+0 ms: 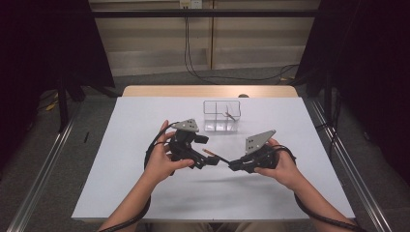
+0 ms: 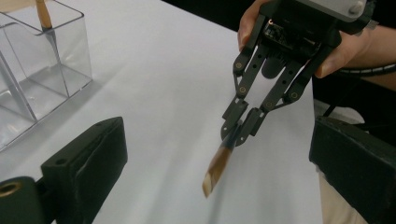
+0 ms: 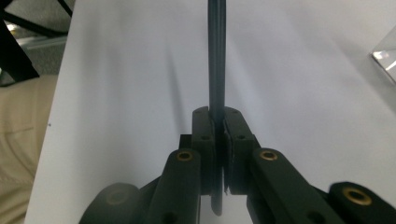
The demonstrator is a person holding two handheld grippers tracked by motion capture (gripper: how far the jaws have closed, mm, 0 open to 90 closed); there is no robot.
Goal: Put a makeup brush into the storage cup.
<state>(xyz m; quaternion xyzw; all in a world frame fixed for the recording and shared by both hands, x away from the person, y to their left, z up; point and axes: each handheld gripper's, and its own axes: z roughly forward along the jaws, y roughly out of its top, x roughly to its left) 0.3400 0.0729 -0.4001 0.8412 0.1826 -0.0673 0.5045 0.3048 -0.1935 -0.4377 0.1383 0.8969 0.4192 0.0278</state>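
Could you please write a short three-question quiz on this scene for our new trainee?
1. True or false: the right hand-held gripper is shut on the brush.
2. Which way does the brush's brown end point? A) at the left hand-held gripper B) at the clear box C) at the table's far edge
3. Fill in: the clear box holds another ____, standing tilted.

Key: 1 true, its jaws pinch the dark handle. 2 A, and the left hand-held gripper's jaws stand open, apart from the brush. 3 brush.
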